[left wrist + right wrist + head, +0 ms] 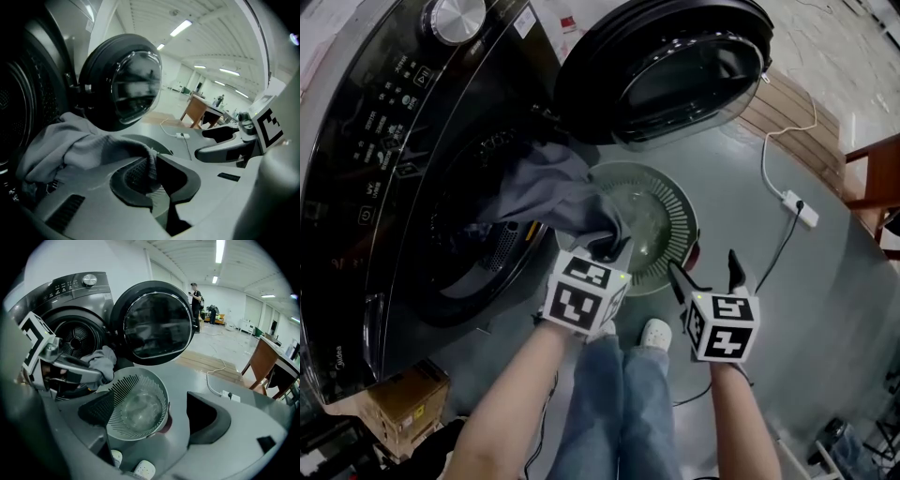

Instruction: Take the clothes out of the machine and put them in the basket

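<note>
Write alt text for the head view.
The left gripper clamps a grey garment that trails from the open washing machine toward a round slatted basket on the floor. The right gripper hovers open beside it.

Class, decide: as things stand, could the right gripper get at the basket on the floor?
Probably yes. The right gripper is open and empty, just beside the basket, with nothing between them. The left gripper holds the garment at the opposite edge, out of its way.

Left side of machine (366,141) past the edge; drum (473,258) depths dark.
</note>
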A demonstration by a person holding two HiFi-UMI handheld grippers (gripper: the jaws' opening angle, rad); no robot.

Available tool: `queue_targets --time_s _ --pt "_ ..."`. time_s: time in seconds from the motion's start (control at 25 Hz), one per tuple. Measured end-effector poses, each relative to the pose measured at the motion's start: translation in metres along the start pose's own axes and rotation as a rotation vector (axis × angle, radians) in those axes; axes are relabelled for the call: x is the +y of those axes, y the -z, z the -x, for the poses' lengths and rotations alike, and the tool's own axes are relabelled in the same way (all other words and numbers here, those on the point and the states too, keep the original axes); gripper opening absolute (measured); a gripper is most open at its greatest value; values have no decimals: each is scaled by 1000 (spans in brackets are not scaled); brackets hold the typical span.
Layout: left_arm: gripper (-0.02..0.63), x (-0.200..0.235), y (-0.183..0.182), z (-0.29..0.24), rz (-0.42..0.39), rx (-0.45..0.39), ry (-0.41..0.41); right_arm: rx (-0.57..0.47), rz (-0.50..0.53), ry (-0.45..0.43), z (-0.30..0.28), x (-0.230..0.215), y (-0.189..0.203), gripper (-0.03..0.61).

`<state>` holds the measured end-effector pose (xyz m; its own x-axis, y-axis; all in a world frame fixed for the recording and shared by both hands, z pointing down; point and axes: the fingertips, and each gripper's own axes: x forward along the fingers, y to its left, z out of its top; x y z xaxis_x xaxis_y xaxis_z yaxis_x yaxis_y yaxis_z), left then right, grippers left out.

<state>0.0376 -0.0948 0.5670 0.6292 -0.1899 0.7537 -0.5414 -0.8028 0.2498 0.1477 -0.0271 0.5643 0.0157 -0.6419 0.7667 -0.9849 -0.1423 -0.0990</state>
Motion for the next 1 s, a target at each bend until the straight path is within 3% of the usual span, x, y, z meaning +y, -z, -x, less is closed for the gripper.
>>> queue_targets --time_s 0.12,0.2,0.24,0.28,0.6,0.84,1.0 --pt "51 7 28 -18 42 70 -30 11 -5 -4 -5 4 10 483" --pt "321 15 41 -27 72 91 -68 19 1 -9 -10 7 15 483" --pt "386 20 44 -29 80 93 -92 23 6 -11 -12 8 17 483" --pt "406 25 47 -29 80 93 -119 27 11 -13 -14 9 19 483" --pt "425 80 67 -3 49 101 -315 45 29 -29 -20 23 20 483" --pt "425 137 67 24 -18 113 -445 46 32 -38 -30 38 12 482" --pt "438 187 58 45 -65 109 -579 53 51 -47 -36 46 11 482"
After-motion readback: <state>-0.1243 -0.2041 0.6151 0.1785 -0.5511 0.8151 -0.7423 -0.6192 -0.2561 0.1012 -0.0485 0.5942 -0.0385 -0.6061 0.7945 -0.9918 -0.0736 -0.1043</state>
